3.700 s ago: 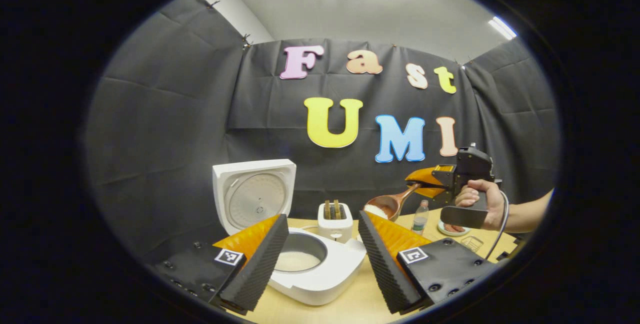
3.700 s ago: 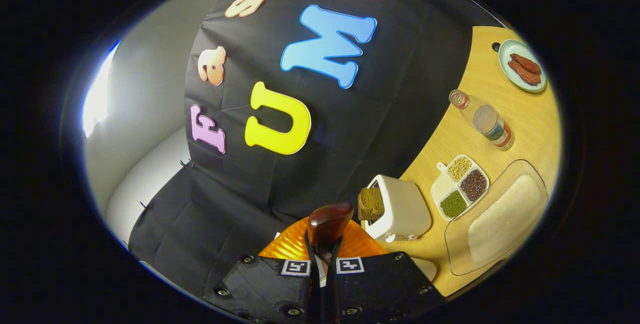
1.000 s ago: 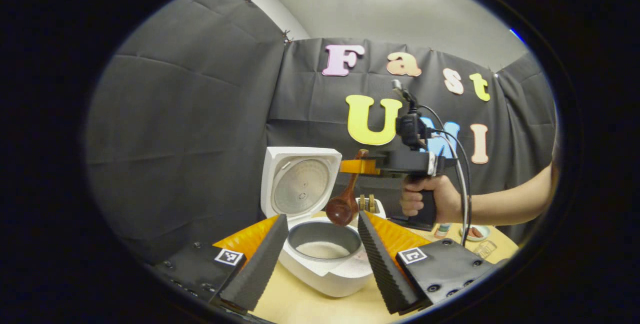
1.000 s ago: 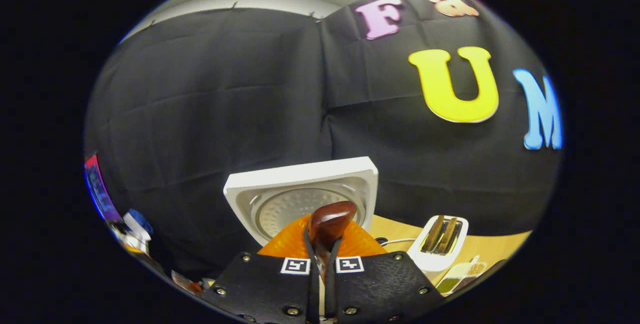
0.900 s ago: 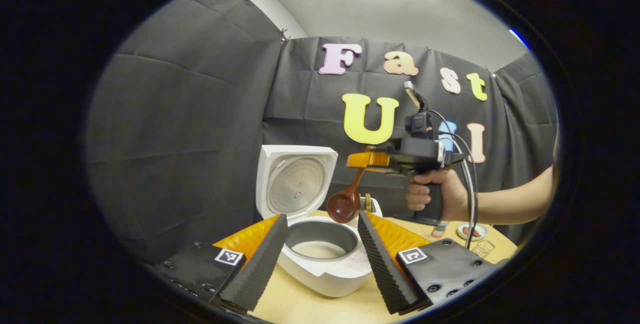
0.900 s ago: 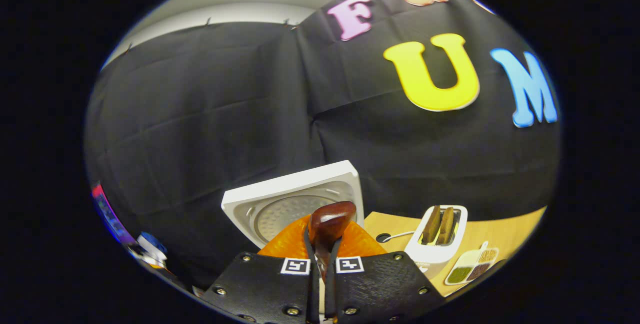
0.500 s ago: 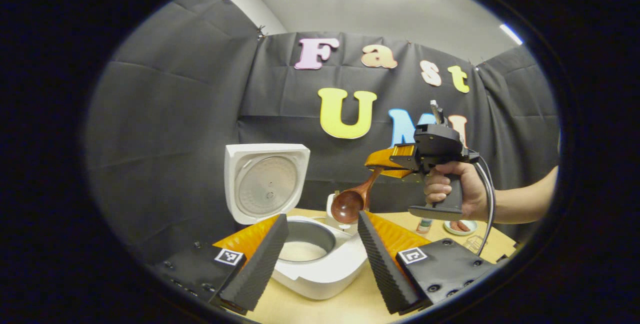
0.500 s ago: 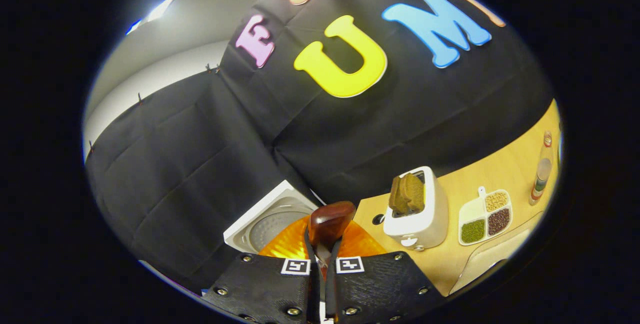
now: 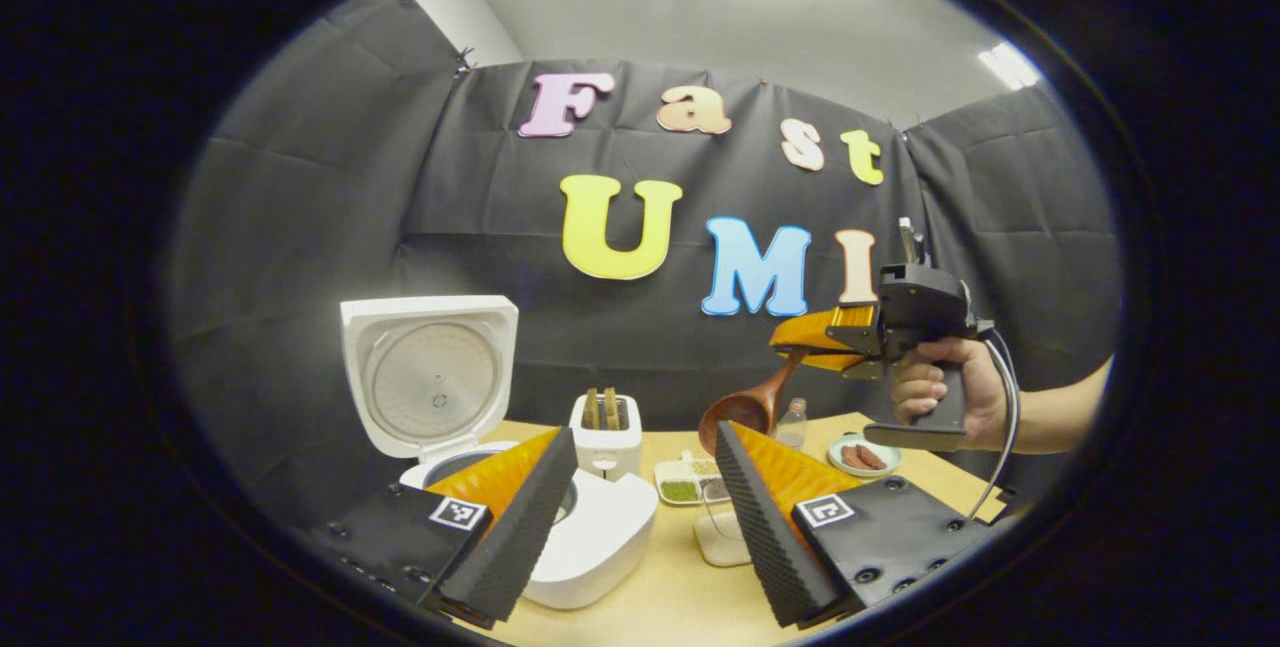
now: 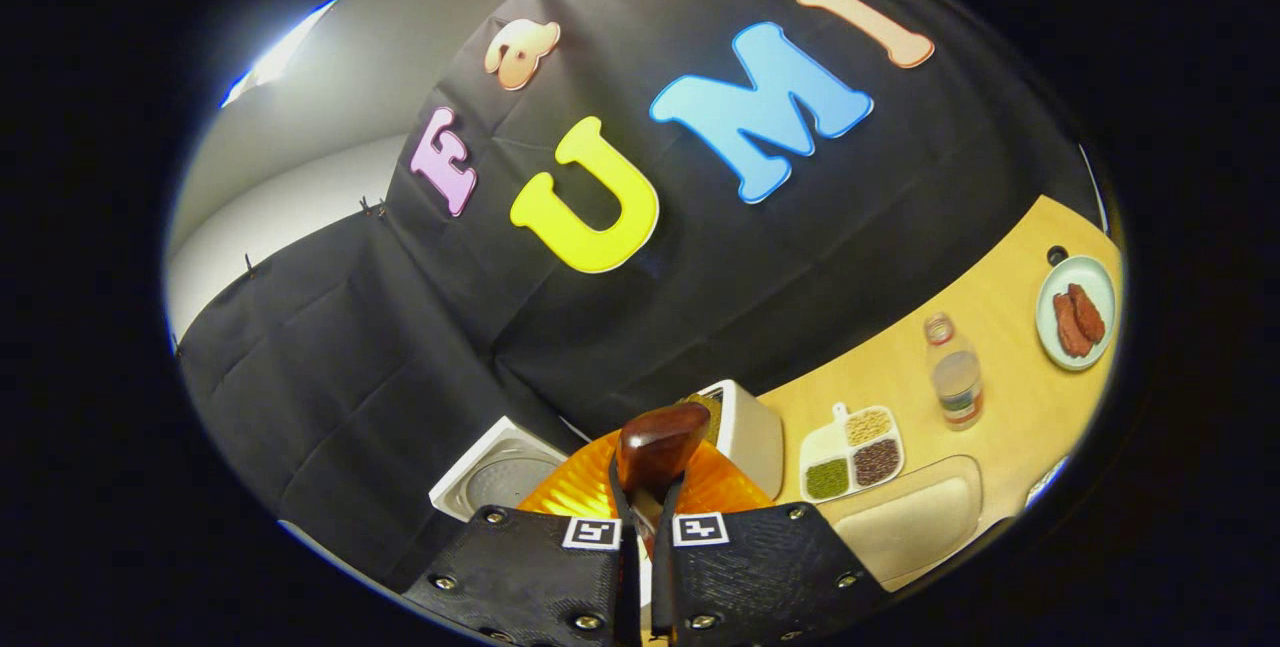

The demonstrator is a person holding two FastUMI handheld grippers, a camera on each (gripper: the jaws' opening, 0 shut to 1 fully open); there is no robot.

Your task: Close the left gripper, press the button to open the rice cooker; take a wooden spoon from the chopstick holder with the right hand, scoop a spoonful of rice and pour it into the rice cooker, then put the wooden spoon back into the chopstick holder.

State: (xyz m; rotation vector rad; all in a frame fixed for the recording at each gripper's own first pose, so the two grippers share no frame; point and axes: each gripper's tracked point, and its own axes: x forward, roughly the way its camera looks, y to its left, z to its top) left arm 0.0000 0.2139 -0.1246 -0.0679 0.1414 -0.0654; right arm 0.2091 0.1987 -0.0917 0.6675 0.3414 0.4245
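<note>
The white rice cooker stands at the left with its lid raised. My left gripper hovers open and empty in front of it. Farther right a hand holds my right gripper, shut on the handle of the wooden spoon. The spoon hangs tilted down over the table, right of the toaster, and what its bowl holds is hidden. In the right gripper view the spoon's handle end sticks up between the shut fingers of the right gripper, and the cooker lid lies below left.
A toaster with bread stands behind the cooker. A divided tray of beans, a clear rice container, a small bottle and a plate of sausages sit on the wooden table to the right.
The right gripper has carried the spoon from above the cooker's pot off to the right, past the toaster. The cooker has slid to the left in the left gripper view.
</note>
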